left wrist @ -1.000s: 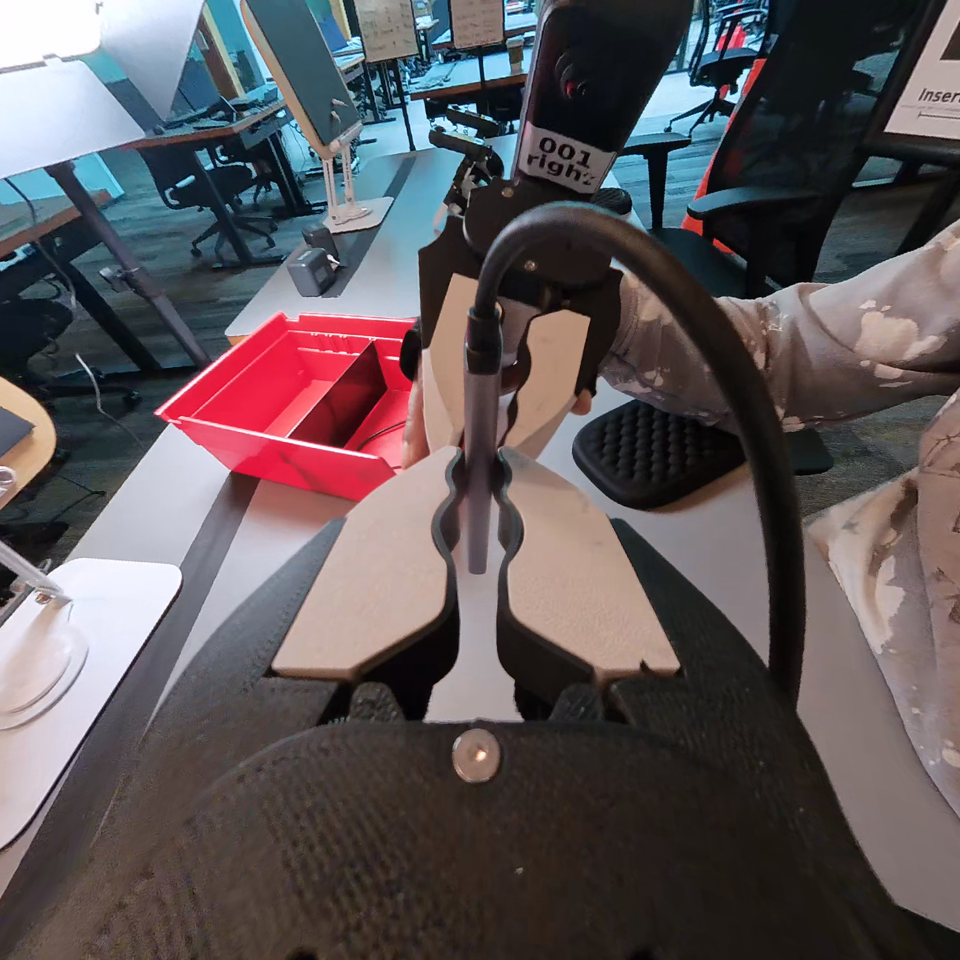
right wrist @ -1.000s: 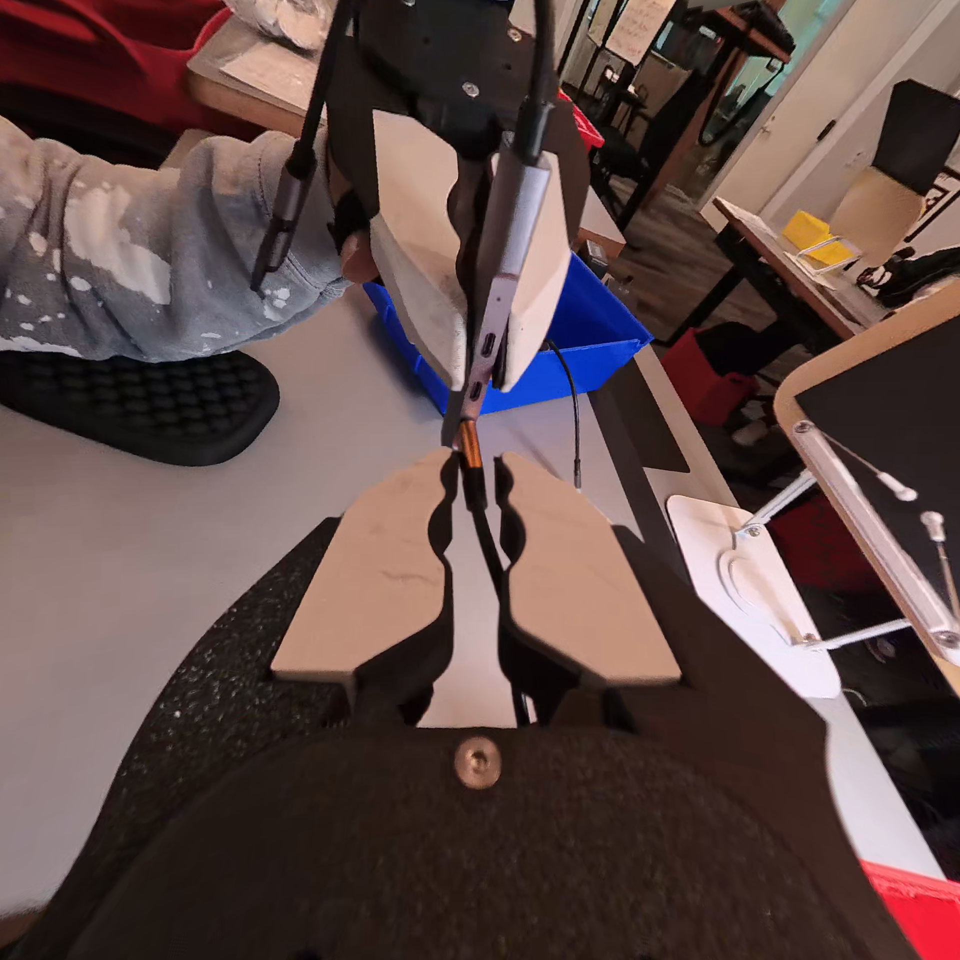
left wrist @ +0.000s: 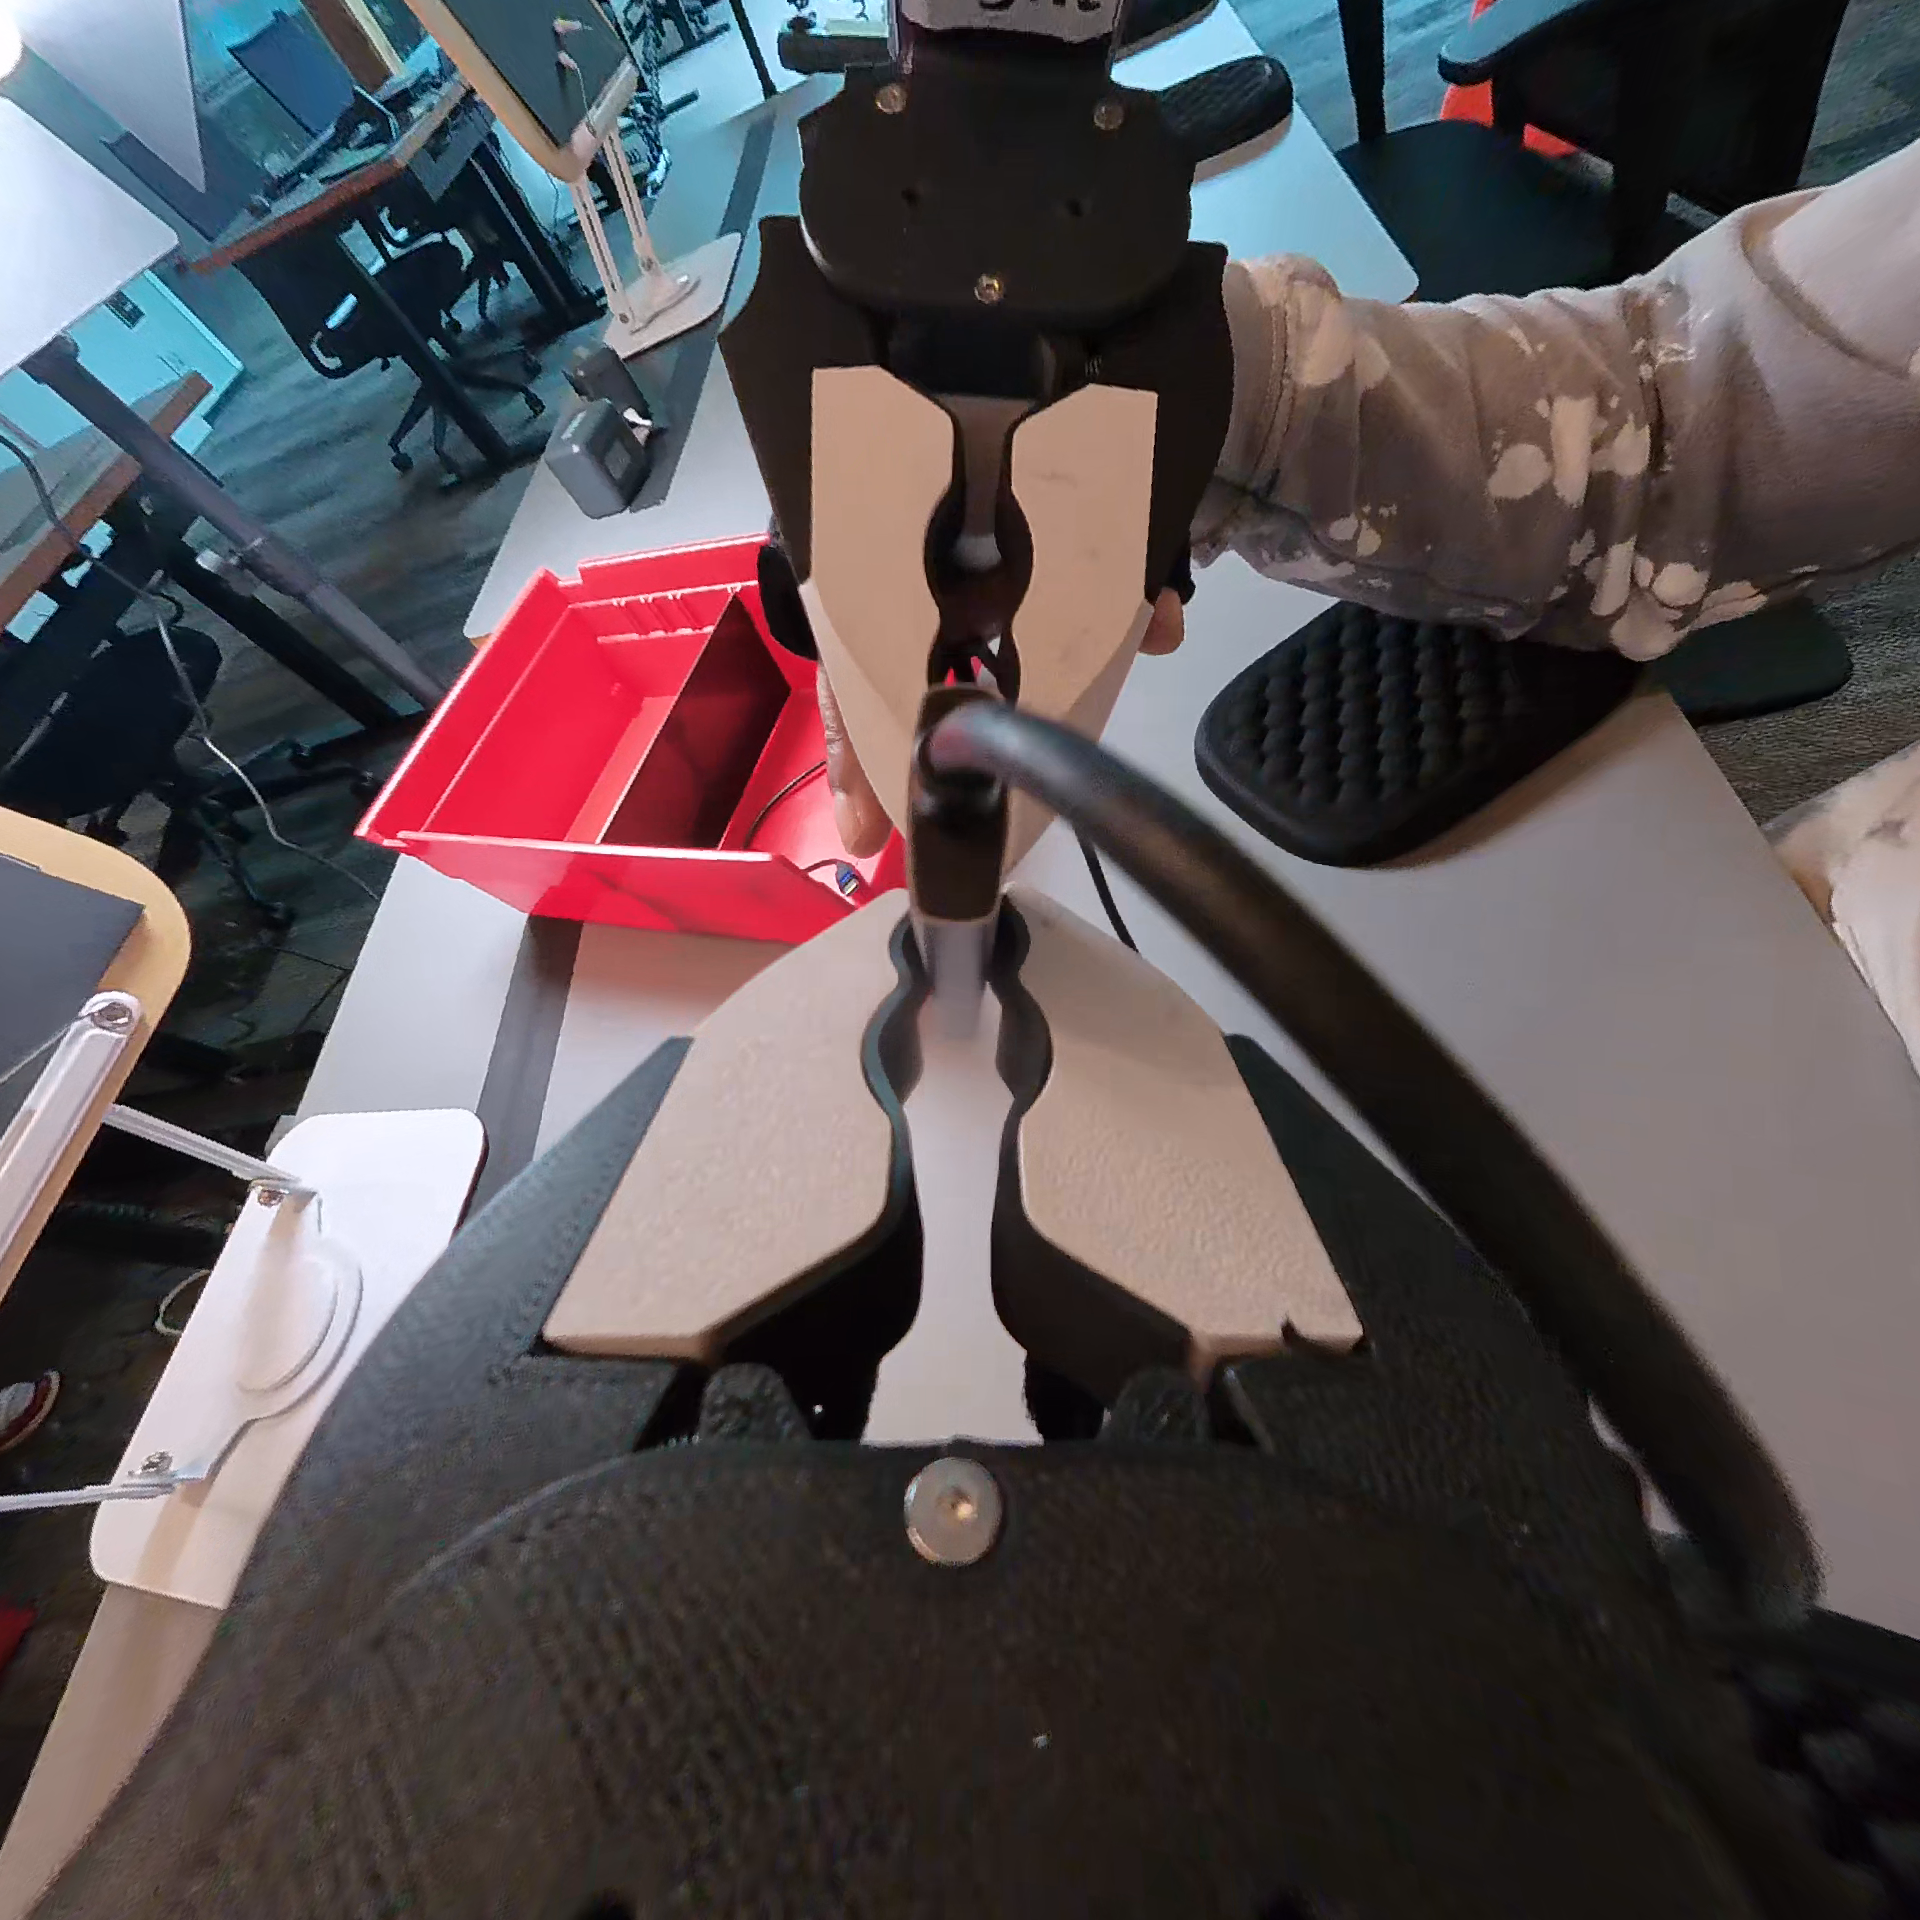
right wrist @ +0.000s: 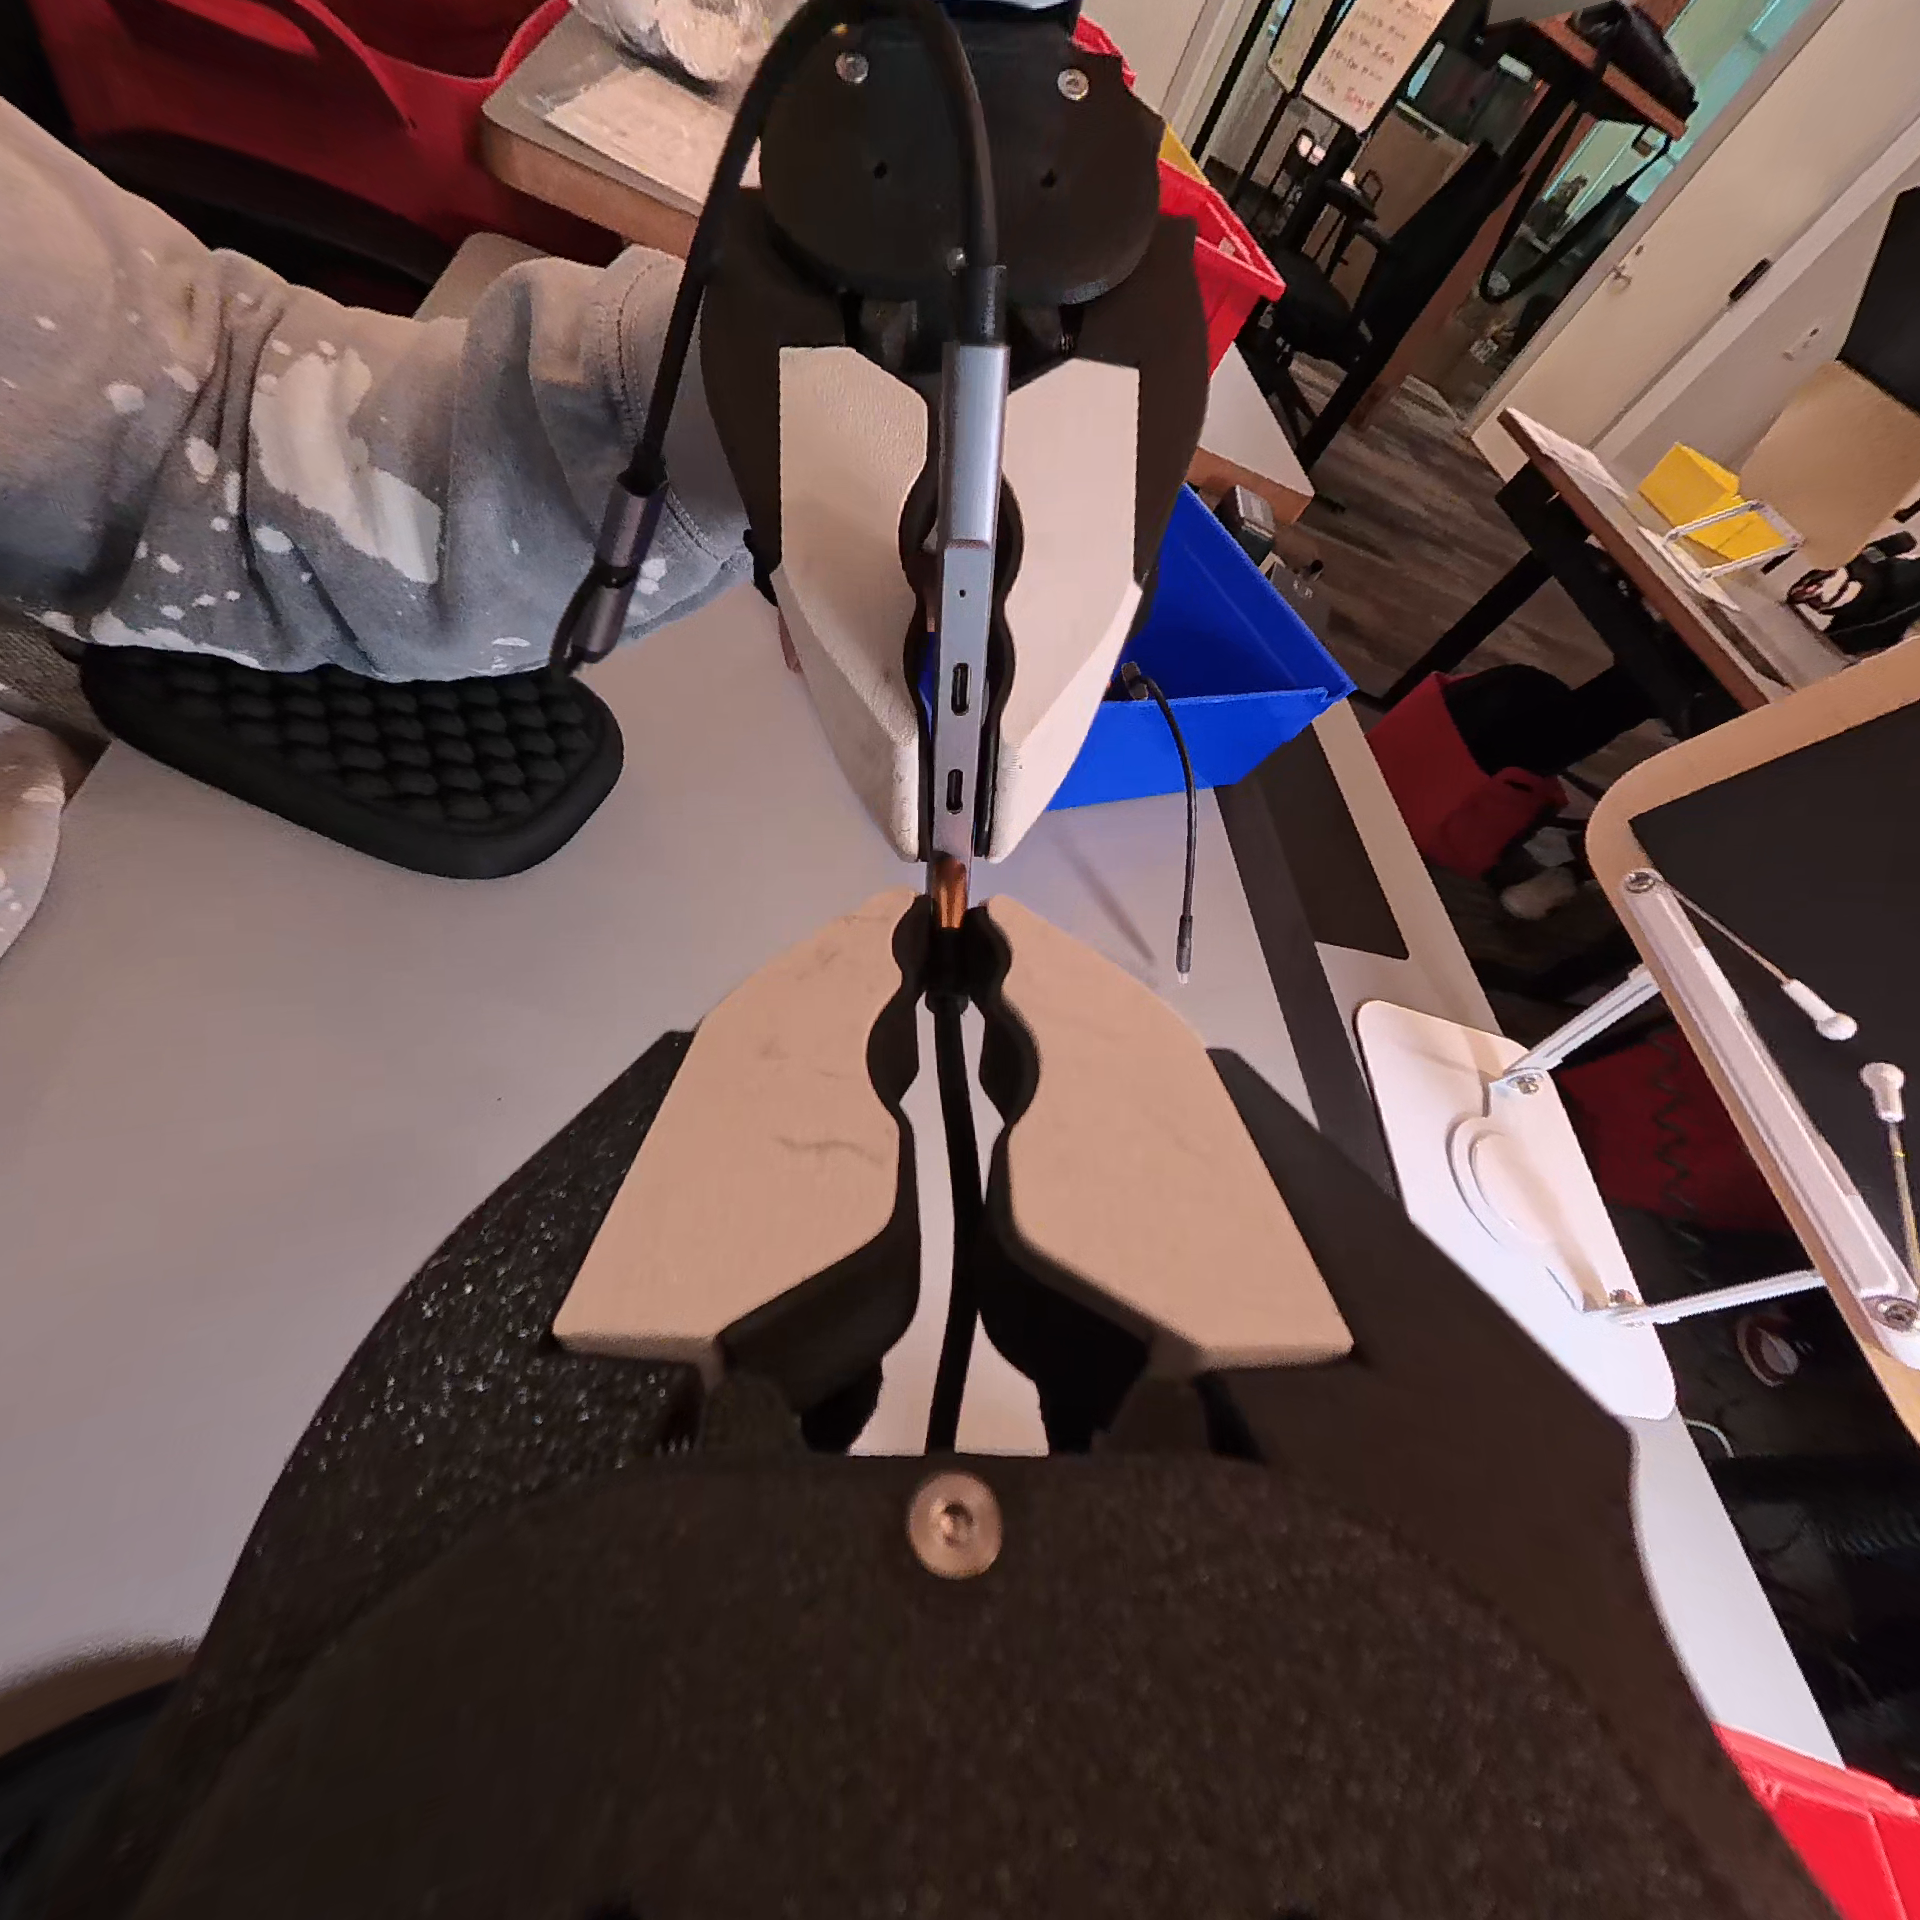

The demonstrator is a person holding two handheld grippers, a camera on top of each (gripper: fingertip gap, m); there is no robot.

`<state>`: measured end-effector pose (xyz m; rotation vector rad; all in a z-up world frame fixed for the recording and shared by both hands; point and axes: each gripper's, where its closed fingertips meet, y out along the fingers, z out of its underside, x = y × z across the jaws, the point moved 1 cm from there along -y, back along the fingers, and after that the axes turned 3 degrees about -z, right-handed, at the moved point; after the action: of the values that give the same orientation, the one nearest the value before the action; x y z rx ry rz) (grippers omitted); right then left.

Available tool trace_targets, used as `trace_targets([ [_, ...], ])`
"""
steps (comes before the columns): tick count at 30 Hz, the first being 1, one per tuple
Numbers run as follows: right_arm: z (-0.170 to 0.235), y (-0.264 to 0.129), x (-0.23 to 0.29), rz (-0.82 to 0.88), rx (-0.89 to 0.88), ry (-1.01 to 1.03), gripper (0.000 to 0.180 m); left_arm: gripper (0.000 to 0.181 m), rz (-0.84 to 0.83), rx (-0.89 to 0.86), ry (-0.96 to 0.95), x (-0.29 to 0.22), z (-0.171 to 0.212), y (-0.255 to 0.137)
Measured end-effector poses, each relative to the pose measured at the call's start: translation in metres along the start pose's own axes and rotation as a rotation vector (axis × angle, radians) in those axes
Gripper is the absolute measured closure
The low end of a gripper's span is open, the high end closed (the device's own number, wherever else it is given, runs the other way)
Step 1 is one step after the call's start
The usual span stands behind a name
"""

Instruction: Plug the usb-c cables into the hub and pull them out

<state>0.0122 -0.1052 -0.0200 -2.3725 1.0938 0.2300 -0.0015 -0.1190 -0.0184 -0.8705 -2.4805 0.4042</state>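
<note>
The left gripper [left wrist: 956, 997], with matte beige pads, is clamped on a slim grey metal hub [right wrist: 961, 665], held edge-on above the table [right wrist: 260, 1091]. The right gripper [right wrist: 951, 914] is closed narrowly on a black cable [right wrist: 951, 1195]; its copper-coloured plug [right wrist: 949, 902] meets the hub's end, the joint too small to judge.

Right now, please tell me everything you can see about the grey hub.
The hub is a slim grey bar that looks like metal, clamped edge-on between the pale fingers of the left hand-held gripper. Two small oval ports on its narrow side are empty. A black lead leaves its far end. At its near end sits the copper-coloured plug, held by the right hand-held gripper.
</note>
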Motion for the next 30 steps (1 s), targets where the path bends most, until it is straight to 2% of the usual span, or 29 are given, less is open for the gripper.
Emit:
trace_targets([
  [21, 0.009, -0.011, 0.007, 0.017, 0.050, -0.002, 0.172, 0.170, 0.050, 0.027, 0.000, -0.006, 0.002, 0.010],
  [30, 0.011, -0.021, 0.010, 0.051, 0.153, -0.033, 0.172, 0.171, 0.060, 0.036, -0.002, -0.009, -0.001, 0.019],
])
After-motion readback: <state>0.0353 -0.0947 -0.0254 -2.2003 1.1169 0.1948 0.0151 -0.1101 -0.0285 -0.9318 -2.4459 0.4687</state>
